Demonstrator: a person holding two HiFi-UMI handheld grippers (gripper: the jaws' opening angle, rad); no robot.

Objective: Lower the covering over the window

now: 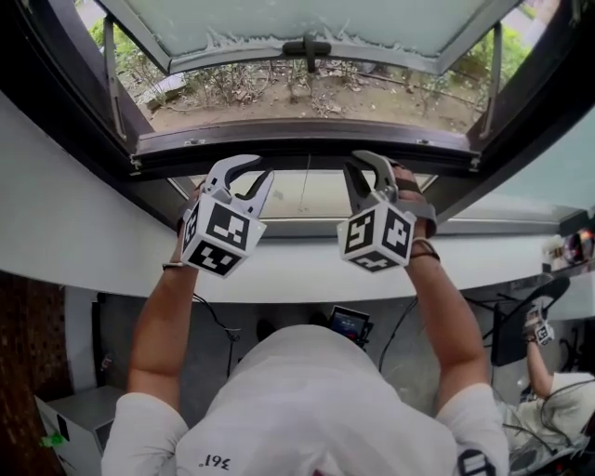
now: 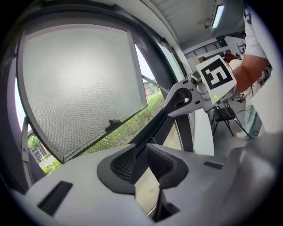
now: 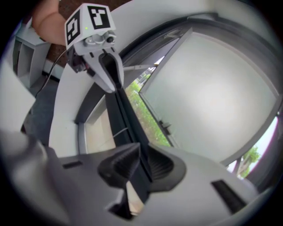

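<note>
A dark rail [image 1: 307, 149] runs across the window opening, with a beige covering panel [image 1: 307, 193] just beneath it in the head view. My left gripper [image 1: 251, 167] reaches up to the rail on the left and my right gripper [image 1: 367, 160] does the same on the right. The left gripper view shows the rail [image 2: 154, 128] passing between the jaws of the left gripper [image 2: 140, 161], pads pressed on it, and the right gripper [image 2: 177, 95] farther along. In the right gripper view the right gripper [image 3: 142, 165] clamps the rail [image 3: 128, 119], with the left gripper [image 3: 110, 75] beyond.
The frosted window sash [image 1: 307, 23] is swung outward, its handle [image 1: 307, 46] at its lower edge. Bare ground and plants [image 1: 279, 98] lie outside. A white curved sill [image 1: 93, 214] spans the wall. Another person [image 1: 548, 381] sits at the lower right, and a grey cabinet [image 1: 65, 418] stands at the lower left.
</note>
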